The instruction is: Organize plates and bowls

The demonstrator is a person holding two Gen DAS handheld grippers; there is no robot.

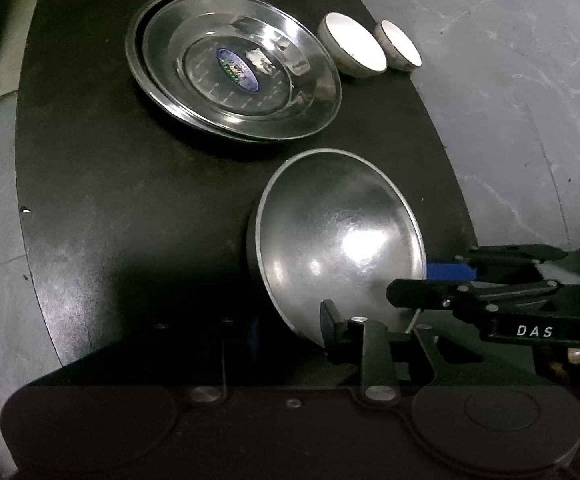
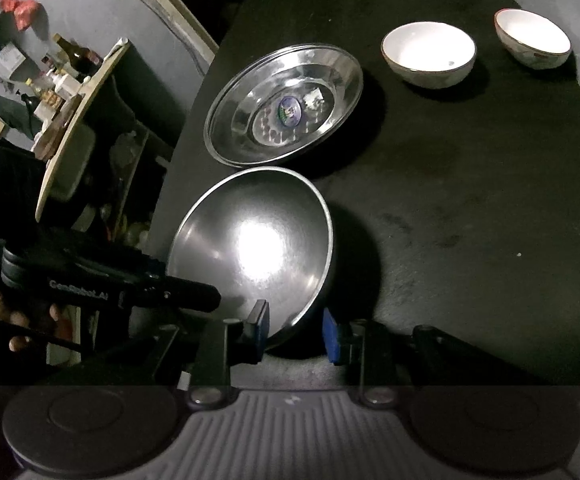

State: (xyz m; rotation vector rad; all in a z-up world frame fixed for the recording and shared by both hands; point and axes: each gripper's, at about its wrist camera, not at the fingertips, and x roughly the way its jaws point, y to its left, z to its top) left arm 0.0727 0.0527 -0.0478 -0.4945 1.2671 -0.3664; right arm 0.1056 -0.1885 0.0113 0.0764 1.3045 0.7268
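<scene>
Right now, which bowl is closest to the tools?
The big metal bowl. It sits tilted right at the right tool, its rim between the fingers, while the two white bowls stand far back on the table.

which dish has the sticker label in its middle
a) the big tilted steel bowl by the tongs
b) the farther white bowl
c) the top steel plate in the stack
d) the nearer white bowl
c: the blue oval label sits at the centre of the top steel plate, while the tilted steel bowl and both white bowls show plain insides.
</scene>
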